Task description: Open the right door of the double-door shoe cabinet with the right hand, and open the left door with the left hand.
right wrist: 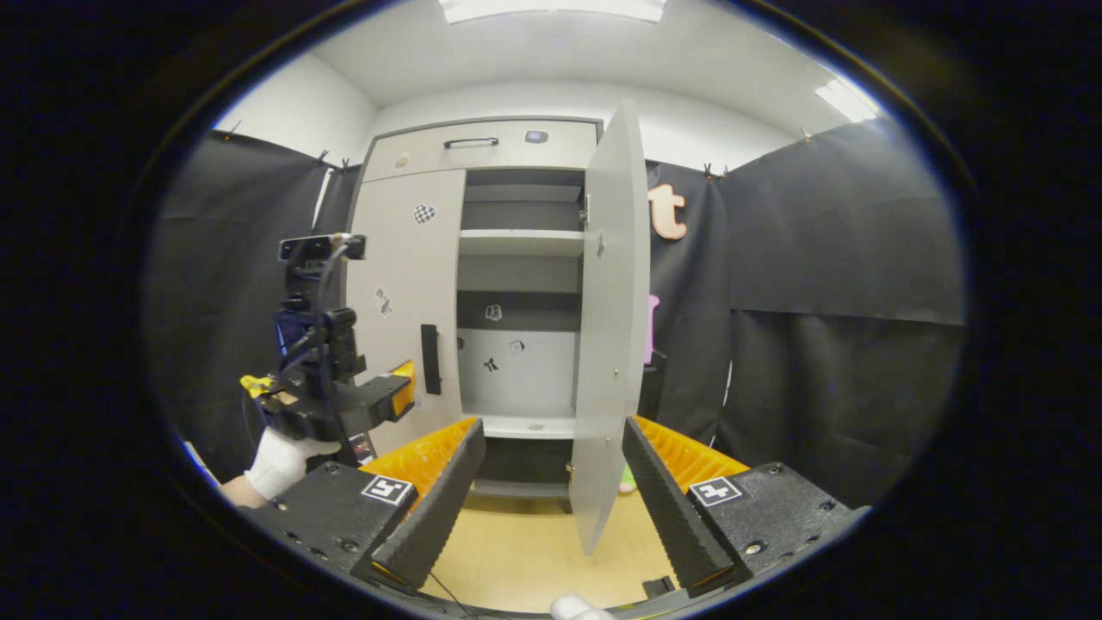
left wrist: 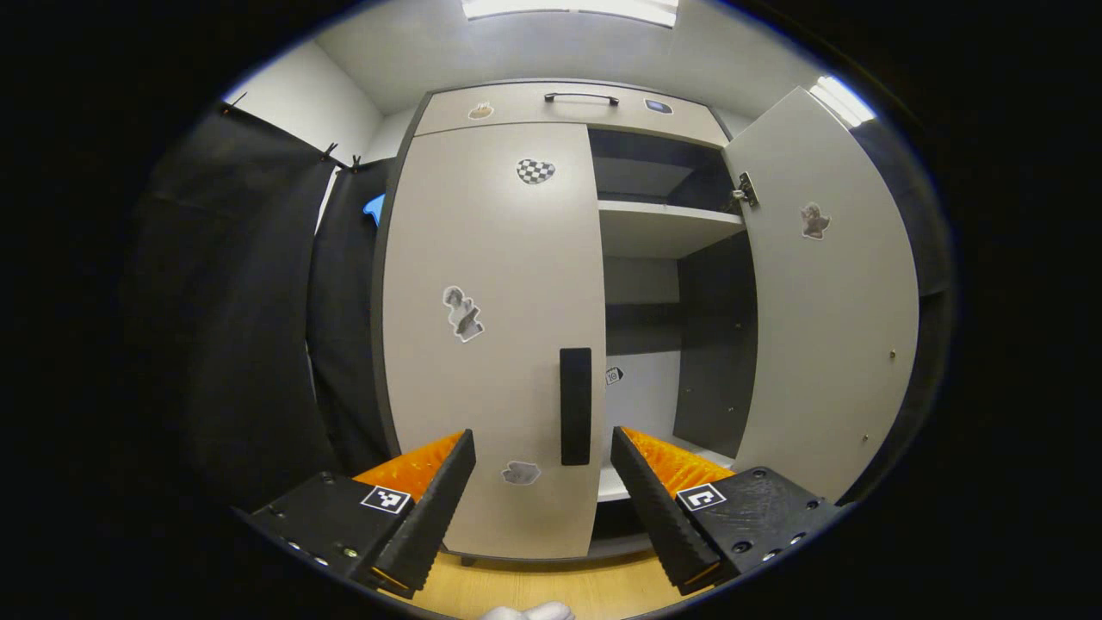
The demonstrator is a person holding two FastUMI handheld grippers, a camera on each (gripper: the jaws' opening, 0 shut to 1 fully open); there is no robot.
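I hold the left gripper (left wrist: 542, 482) close in front of the shoe cabinet (left wrist: 516, 108), its fingers spread apart and clamped on nothing; between them, farther off, stands the dark vertical handle (left wrist: 575, 405) of the left door (left wrist: 495, 344), which is shut. The right door (left wrist: 822, 301) stands swung wide open on the right, and beyond it I see a pale shelf (left wrist: 667, 226) and the dark inner wall of the cabinet. In the right gripper view, my right gripper (right wrist: 551, 482) hangs farther back from the cabinet, its fingers likewise apart and empty, with the right door (right wrist: 611, 327) seen nearly edge-on between them and its lower edge above the wooden floor (right wrist: 525, 551). To the left in that view, the left gripper (right wrist: 400, 387) sits just beside the left door's handle (right wrist: 430, 359), carried by a hand (right wrist: 280, 461) in a white glove; whether it touches the handle I cannot tell
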